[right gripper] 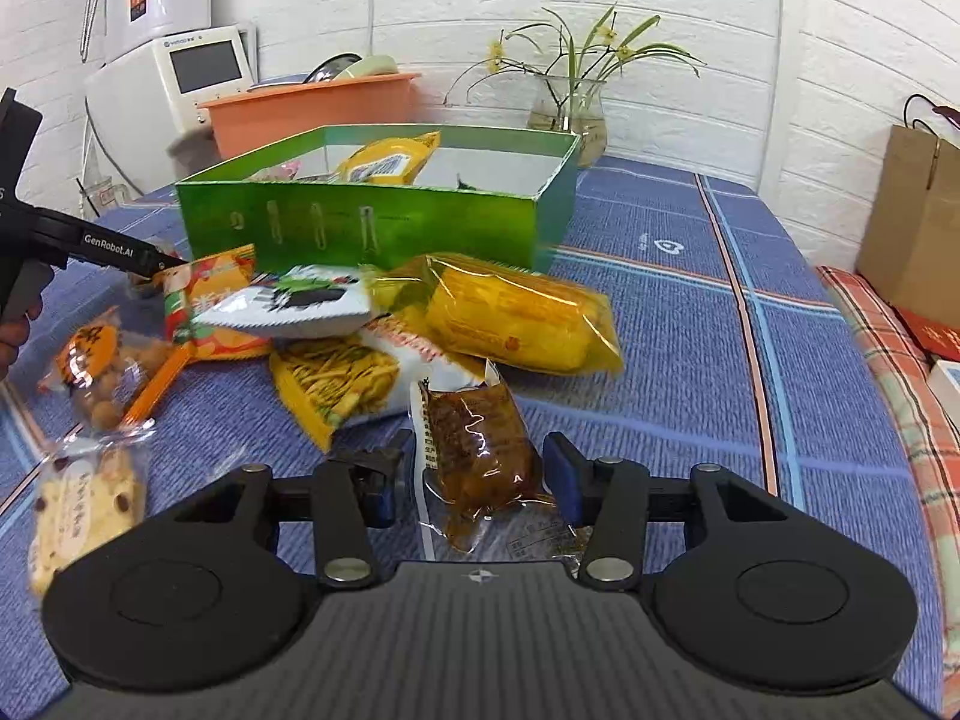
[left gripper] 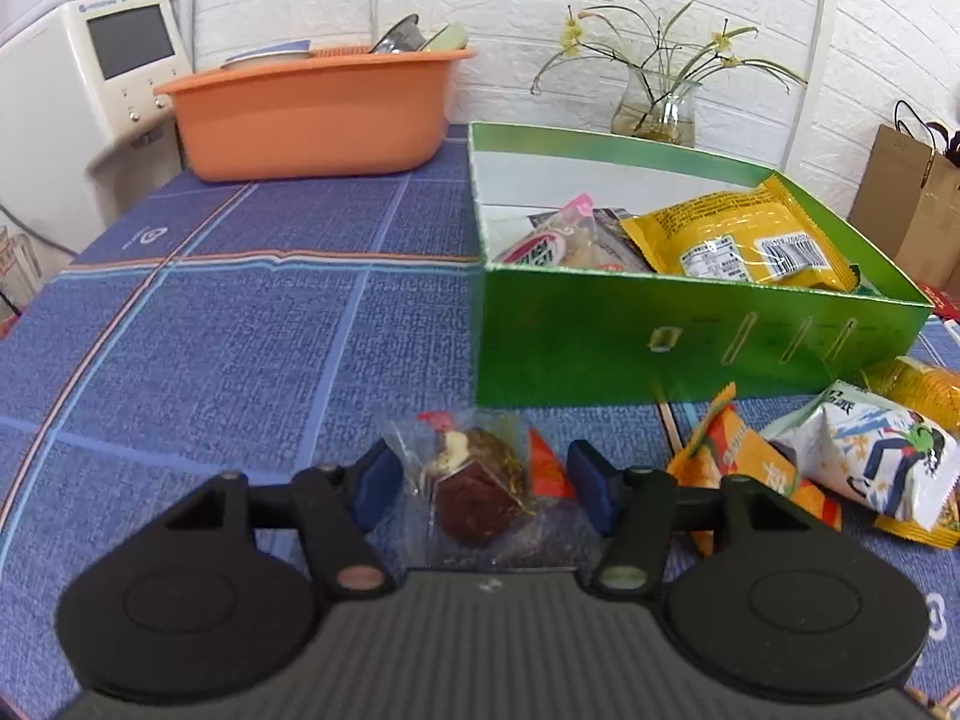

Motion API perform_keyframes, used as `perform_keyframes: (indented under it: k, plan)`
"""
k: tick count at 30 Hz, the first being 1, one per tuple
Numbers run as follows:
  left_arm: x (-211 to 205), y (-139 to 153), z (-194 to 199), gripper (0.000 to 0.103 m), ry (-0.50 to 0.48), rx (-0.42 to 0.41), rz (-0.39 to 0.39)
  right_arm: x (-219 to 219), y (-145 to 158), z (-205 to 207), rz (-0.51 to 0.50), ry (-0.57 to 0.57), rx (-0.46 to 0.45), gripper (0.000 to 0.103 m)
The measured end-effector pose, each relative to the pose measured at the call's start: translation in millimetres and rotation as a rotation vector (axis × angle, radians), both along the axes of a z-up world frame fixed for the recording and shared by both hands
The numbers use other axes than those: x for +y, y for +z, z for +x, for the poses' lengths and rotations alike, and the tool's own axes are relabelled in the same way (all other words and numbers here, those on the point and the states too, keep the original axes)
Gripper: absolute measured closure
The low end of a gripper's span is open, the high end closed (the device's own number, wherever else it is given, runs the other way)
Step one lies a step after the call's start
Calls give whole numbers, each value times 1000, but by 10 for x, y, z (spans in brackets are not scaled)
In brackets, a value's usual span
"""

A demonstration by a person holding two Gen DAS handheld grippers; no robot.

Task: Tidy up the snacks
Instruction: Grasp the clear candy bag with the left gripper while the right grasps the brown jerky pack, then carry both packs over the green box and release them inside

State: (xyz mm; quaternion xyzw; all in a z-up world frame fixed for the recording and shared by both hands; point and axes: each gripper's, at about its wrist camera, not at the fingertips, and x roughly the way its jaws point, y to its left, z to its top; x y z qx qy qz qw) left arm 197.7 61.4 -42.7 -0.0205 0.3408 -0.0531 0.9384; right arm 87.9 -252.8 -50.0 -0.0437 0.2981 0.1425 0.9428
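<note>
A green box (left gripper: 690,336) stands on the blue cloth and holds a yellow packet (left gripper: 738,240) and a pink-labelled packet (left gripper: 540,246). My left gripper (left gripper: 483,480) is open around a clear-wrapped dark brown cake (left gripper: 477,492) in front of the box; its pads sit beside the wrapper. My right gripper (right gripper: 468,474) is open around a clear pack of brown braised food (right gripper: 480,450). The box (right gripper: 372,222) shows behind a heap of snacks: a yellow corn pack (right gripper: 522,318), a noodle-snack bag (right gripper: 342,384), a white and green bag (right gripper: 300,306).
An orange tub (left gripper: 312,114) of dishes and a glass vase (left gripper: 657,111) stand at the back. An orange packet (left gripper: 744,468) and a white illustrated bag (left gripper: 870,456) lie right of the left gripper. A nut pack (right gripper: 108,372) and a biscuit pack (right gripper: 84,516) lie left. A paper bag (right gripper: 918,210) stands right.
</note>
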Motion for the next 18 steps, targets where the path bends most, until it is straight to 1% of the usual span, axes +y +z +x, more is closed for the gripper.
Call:
perform_keyframes:
  k: [4, 7, 9, 12, 15, 18]
  plan:
    - [112, 33, -204, 43, 8, -15, -6, -21, 36, -204, 70, -13, 31, 24]
    - [156, 110, -424, 43, 4, -48, -11, 35, 115, -348, 128, -13, 14, 24]
    - [137, 193, -568, 44, -4, -74, -17, 116, 200, -428, 160, 3, -22, 24]
    - [38, 362, -732, 44, -29, -137, -23, 283, 357, -465, 197, 26, -92, 24]
    - [-94, 523, -809, 44, -52, -197, -22, 472, 498, -431, 200, 42, -170, 24]
    - [-221, 620, -805, 43, -56, -241, 4, 658, 598, -340, 179, 32, -234, 24]
